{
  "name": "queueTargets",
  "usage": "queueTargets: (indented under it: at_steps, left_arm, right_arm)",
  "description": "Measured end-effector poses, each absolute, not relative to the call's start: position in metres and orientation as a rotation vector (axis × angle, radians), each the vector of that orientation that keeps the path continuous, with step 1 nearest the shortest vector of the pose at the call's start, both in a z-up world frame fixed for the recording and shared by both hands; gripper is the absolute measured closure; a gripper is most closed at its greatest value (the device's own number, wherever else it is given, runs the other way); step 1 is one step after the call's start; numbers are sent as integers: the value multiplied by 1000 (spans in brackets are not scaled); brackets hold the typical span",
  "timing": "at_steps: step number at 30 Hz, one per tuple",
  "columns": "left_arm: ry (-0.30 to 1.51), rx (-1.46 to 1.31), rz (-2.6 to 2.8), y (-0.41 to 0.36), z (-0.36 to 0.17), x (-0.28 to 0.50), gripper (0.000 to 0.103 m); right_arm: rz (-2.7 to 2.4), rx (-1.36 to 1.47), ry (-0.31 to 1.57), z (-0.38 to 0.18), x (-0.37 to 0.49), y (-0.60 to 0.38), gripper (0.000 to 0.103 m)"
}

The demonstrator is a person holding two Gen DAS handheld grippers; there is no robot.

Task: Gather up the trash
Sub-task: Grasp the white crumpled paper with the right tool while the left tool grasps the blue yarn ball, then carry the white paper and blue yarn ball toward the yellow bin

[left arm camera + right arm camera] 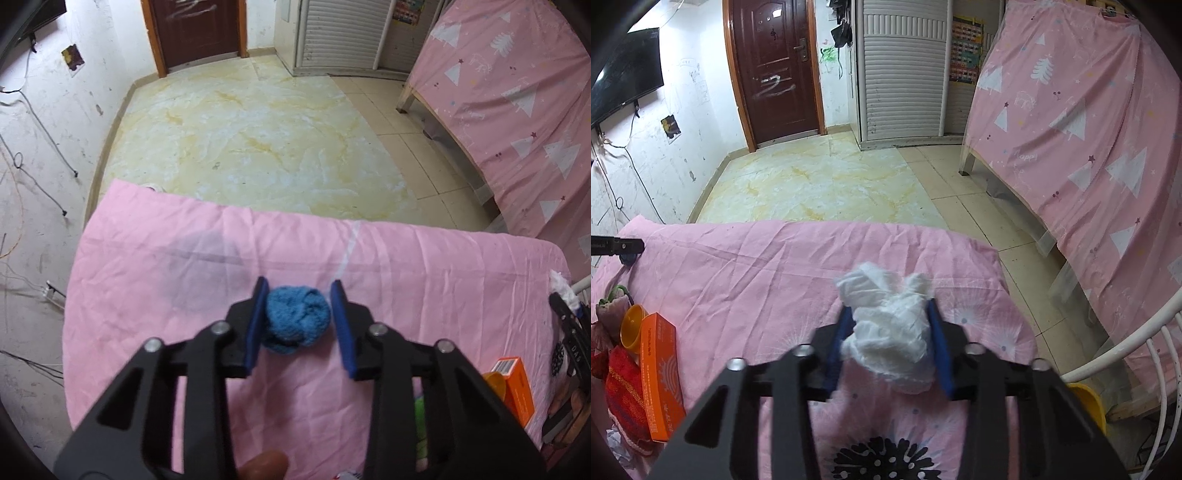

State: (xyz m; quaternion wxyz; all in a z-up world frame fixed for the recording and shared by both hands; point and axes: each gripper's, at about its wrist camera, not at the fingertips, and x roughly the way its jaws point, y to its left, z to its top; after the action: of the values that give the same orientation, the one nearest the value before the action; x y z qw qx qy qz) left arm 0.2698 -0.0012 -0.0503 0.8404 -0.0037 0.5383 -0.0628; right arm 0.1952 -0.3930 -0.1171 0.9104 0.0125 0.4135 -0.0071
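Note:
In the left wrist view my left gripper [298, 320] is open, its blue pads on either side of a blue balled-up sock [297, 320] that lies on the pink bedsheet [166, 280]; the left pad is close against it, the right pad stands a little apart. In the right wrist view my right gripper [891, 338] is shut on a crumpled white tissue [890, 325] and holds it above the pink sheet [738, 266]. The tissue also shows at the right edge of the left wrist view [563, 286].
An orange box [661, 365], a yellow cup [632, 325] and red cloth [624, 402] lie at the bed's left. A yellow bin [1087, 404] stands on the floor behind a white bed rail [1126, 343]. A pink-draped bunk [1071, 129] stands right; tiled floor [820, 184] lies ahead.

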Motion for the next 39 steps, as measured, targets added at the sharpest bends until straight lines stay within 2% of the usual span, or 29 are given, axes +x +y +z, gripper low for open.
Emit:
queueTargets:
  at_steps: [4,21,39]
  left_arm:
    - [1134,-10,-124,-2,-50,265,76]
    - [1052,29,-158,-22,-3,233,76]
    - [950,158,-292,-126,46,171,76]
  right_arm:
    - [-20,33,842,-116,191,-394,85]
    - [13,81,750,-92,163,-398,85]
    - [-5,149,667,-71,109,-447,85]
